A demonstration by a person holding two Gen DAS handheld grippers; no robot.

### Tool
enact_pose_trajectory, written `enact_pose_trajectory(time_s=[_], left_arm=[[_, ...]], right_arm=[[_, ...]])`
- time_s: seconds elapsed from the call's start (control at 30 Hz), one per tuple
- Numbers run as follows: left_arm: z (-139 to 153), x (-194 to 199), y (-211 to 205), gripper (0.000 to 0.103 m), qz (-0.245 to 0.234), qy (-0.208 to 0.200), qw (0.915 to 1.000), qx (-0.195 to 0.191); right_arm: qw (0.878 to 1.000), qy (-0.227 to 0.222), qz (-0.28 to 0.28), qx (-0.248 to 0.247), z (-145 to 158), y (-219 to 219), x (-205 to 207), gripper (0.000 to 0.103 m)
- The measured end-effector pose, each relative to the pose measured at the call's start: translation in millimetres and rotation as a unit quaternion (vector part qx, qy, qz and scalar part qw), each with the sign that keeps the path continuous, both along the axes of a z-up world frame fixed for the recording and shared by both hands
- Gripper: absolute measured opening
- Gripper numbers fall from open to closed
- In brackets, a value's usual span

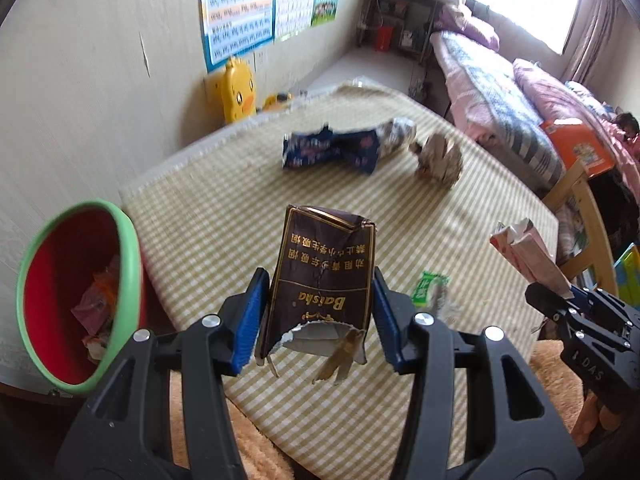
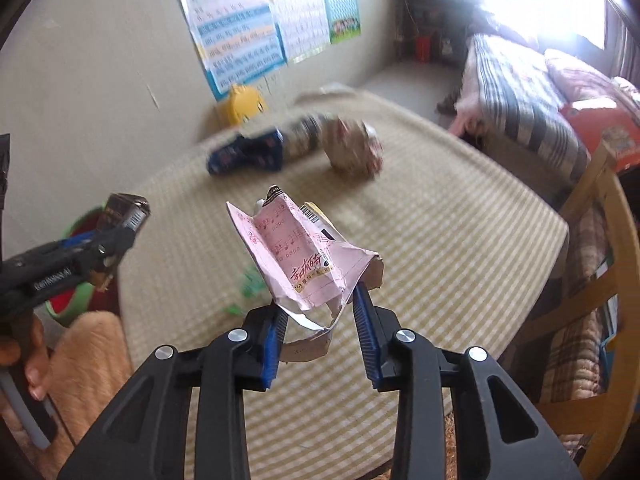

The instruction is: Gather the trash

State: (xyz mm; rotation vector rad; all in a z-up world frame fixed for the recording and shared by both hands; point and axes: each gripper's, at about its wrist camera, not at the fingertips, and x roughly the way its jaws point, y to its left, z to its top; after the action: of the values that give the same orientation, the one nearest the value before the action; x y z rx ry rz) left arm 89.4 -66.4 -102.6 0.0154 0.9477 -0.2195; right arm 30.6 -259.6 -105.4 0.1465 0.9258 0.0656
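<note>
Both grippers clamp crumpled packets, left gripper point(image 1: 318, 308) brown, right gripper point(image 2: 320, 320) pink, above a checked table point(image 1: 440, 240) near a bed point(image 1: 500, 92).

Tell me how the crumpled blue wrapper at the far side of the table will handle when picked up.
The blue wrapper looks thin and crinkled, so it is probably light and floppy. Its twisted middle may give the tongs a firmer bite. Lying flat, it seems unlikely to roll.

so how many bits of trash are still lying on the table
3: a blue wrapper and a crumpled brown wrapper side by side at the far end, and a small green wrapper near the front. Others may be hidden behind the grippers.
</note>
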Motion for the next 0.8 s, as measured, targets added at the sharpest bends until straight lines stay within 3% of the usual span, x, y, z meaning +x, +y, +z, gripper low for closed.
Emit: enact_pose_trajectory(time_s=[0.33,0.8], left_arm=[[40.6,-19.0,21.2,0.048,0.024,-0.056,0.9981,-0.002],[65.0,-38.0,56.5,0.048,0.053,-0.099,0.9937,-0.008]], right_arm=[[0.998,-0.060,0.025,-0.014,52.3,31.1,-5.1,0.032],[0.994,-0.093,0.049,-0.036,85.4,66.7,-10.7,0.032]])
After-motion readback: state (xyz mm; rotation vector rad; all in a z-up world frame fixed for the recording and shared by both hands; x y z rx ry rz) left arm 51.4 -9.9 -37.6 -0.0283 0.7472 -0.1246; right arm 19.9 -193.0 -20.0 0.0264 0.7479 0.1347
